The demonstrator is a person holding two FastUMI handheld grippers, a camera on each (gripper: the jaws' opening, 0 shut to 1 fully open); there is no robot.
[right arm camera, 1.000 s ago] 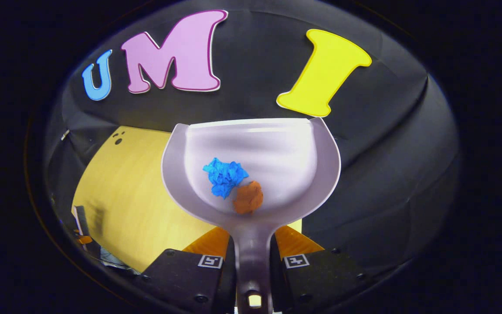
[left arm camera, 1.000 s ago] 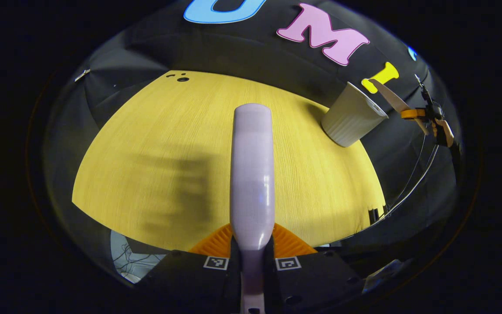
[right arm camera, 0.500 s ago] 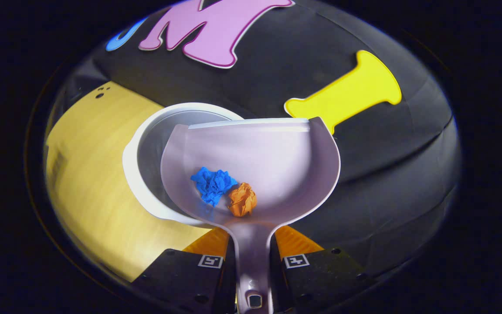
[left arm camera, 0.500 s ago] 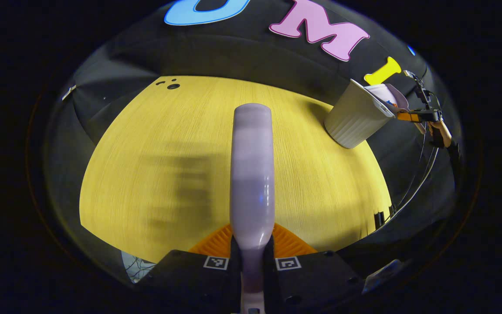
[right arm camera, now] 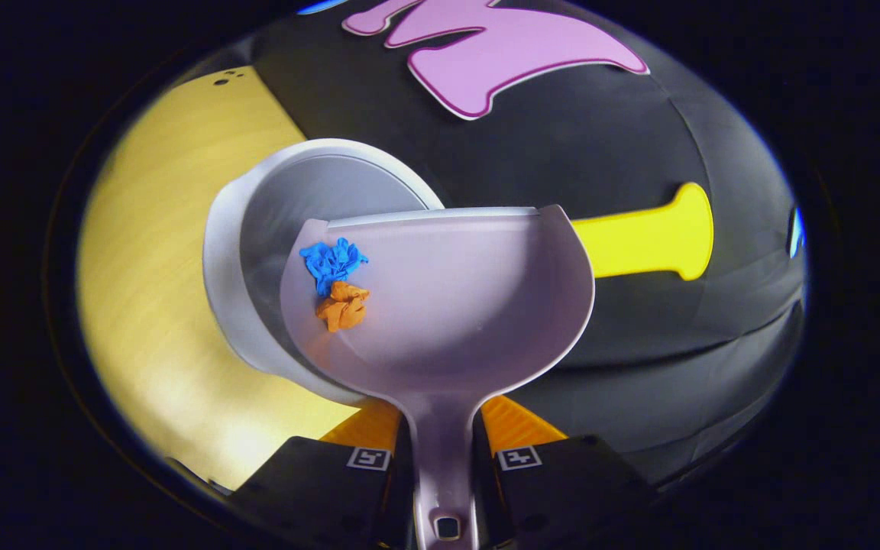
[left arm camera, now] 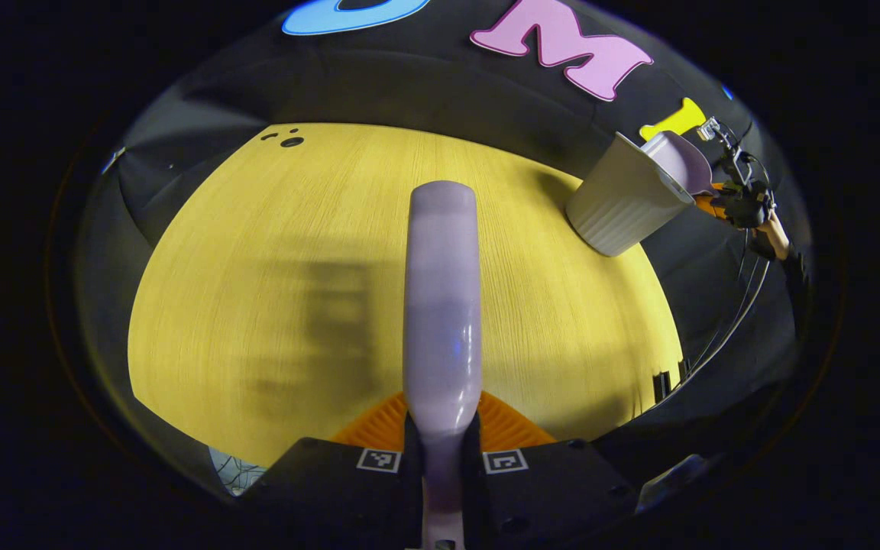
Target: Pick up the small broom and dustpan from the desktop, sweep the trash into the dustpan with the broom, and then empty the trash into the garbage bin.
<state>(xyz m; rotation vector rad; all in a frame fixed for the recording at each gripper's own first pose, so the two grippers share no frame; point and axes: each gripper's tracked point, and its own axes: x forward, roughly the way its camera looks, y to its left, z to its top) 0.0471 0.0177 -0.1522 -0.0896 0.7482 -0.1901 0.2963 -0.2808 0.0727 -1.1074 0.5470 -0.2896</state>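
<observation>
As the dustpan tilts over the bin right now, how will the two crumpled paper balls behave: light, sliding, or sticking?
The crumpled blue paper ball and crumpled orange paper ball look very light. They sit at the side edge of the smooth lilac plastic dustpan, so they probably slide easily. They would likely drop into the white plastic garbage bin.

My right gripper (right arm camera: 444,458): clamped on dustpan (right arm camera: 455,305) handle. Dustpan: tilted over the white garbage bin (right arm camera: 257,229). Blue paper wad (right arm camera: 331,261), orange paper wad (right arm camera: 342,307): touching, at dustpan's bin-side wall.
</observation>
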